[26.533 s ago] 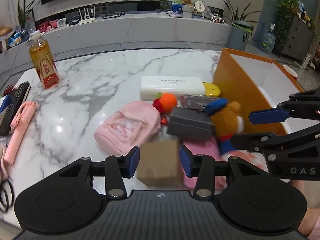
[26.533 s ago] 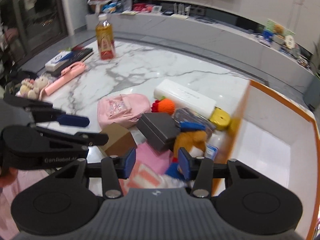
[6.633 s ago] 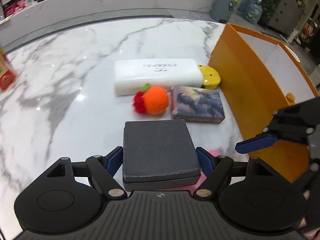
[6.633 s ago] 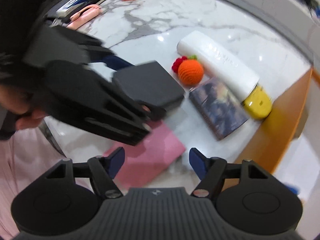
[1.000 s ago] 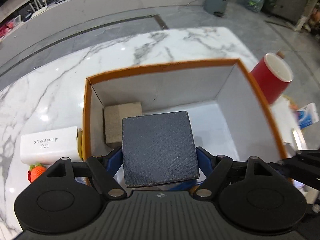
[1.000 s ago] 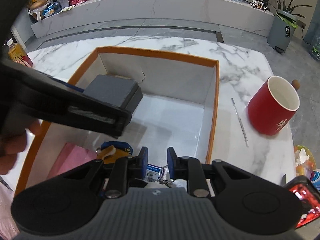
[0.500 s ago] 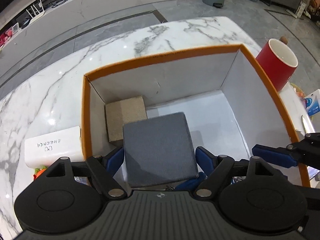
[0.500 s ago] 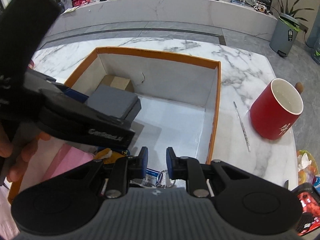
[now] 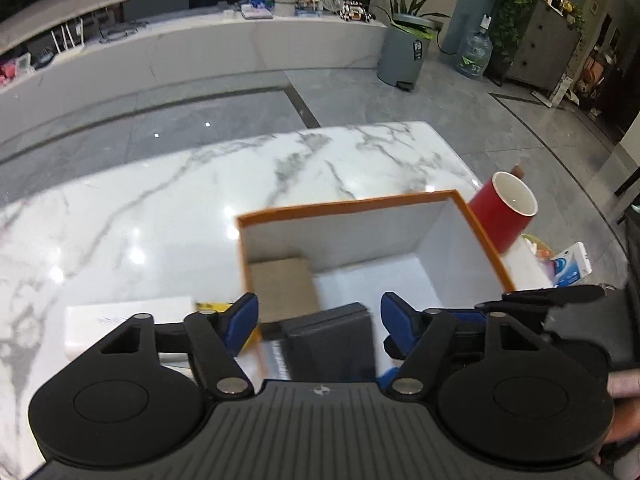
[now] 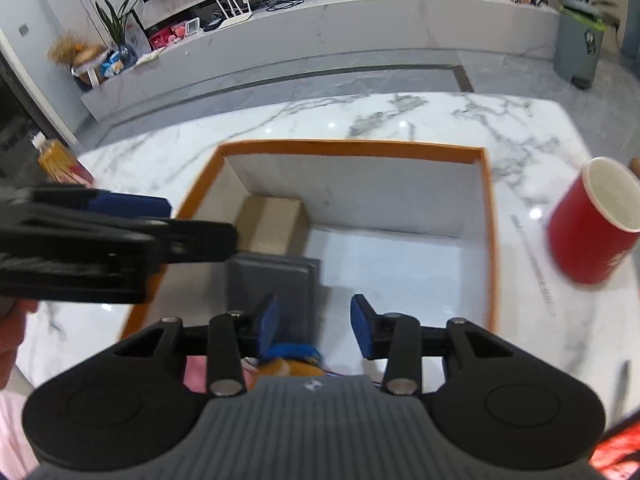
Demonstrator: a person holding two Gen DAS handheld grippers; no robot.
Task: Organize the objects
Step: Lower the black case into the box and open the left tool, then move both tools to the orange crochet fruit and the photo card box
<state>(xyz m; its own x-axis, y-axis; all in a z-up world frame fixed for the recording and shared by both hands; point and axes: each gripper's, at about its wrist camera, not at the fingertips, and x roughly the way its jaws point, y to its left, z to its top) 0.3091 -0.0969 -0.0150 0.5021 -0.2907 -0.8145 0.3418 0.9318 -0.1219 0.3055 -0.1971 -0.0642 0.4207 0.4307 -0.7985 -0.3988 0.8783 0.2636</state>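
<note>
Below the lens in the left wrist view, low and centre of the frame, the dark grey box (image 9: 332, 336) lies inside the orange-rimmed carton (image 9: 348, 204), just in front of a tan cardboard box (image 9: 282, 284) tucked into the carton's far-left corner. The left gripper (image 9: 318, 318) is above it with its fingers (image 9: 242, 314) spread wider than the grey box and clear of its sides; they are closing on nothing, the box being below them, not between the pads.

From the right wrist view, the right gripper (image 10: 314, 320) points down into the same carton, its fingers (image 10: 362, 326) part-way apart and opening, empty. Directly under them sits a plush toy (image 10: 294, 356) (only a blue and orange scrap of it shows) beside something pink, and the grey box (image 10: 272, 280) lies just beyond the fingertips, toward the upper middle of the frame.

A white case (image 9: 128, 318) remains out on the marble worktop (image 9: 168, 208), left of the carton wall at the lower left of the left view, its long axis running across the frame. The left hand looks the nearer one for it. A red mug (image 10: 590, 224) is outside the carton at the right.
</note>
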